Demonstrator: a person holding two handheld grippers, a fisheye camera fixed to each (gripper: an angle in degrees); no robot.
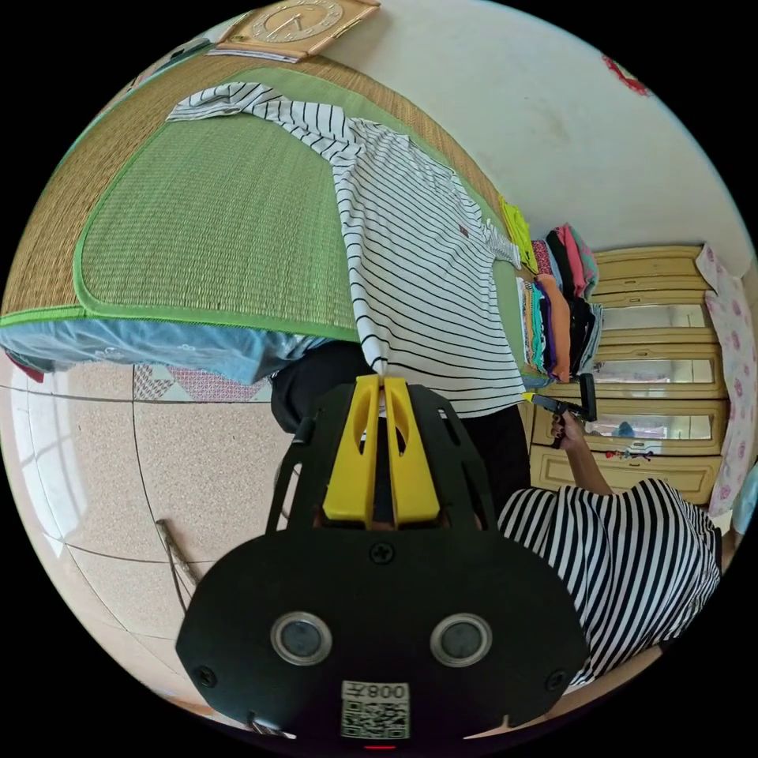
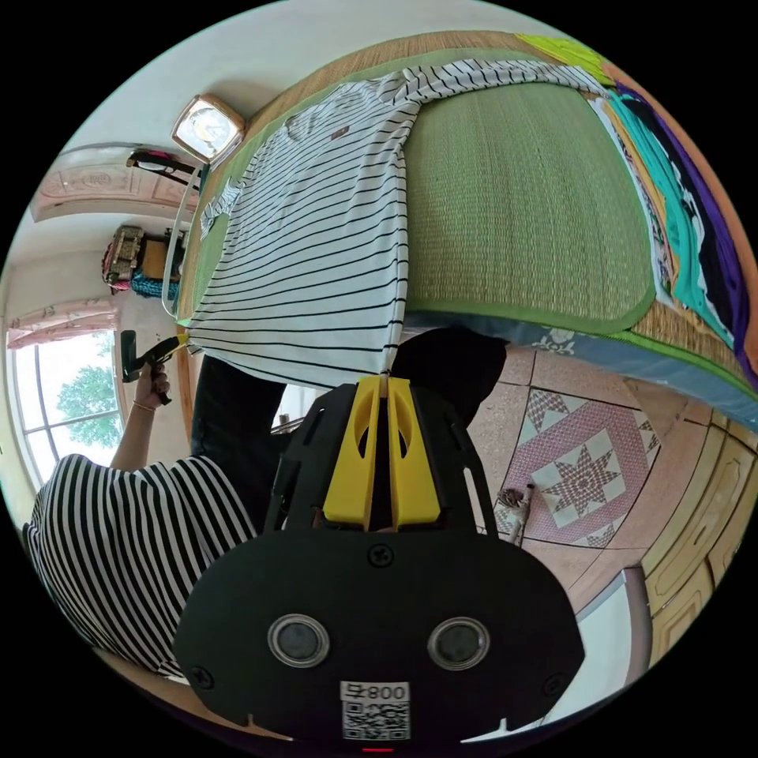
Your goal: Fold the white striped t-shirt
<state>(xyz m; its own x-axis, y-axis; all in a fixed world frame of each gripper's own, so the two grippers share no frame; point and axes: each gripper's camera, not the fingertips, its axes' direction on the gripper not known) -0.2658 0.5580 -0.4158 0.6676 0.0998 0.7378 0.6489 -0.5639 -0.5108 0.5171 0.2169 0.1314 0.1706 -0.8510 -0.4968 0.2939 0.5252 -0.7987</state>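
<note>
A: Grippers? 
B: Left gripper [image 1: 383, 384] and right gripper [image 2: 384, 384] each clenched on a hem corner of the shirt [image 1: 418, 260].
A: Shirt? 
B: Spread on the mat [image 1: 213, 229], hem hanging past its front edge.

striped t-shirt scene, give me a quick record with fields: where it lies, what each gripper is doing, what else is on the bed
t-shirt: white striped t-shirt spread over the green mat, hem hanging off the bed edge
left gripper: left gripper shut on one hem corner
right gripper: right gripper shut on the other hem corner
also on bed: stack of folded clothes beside the shirt
floor: tiled floor with a star pattern
</note>
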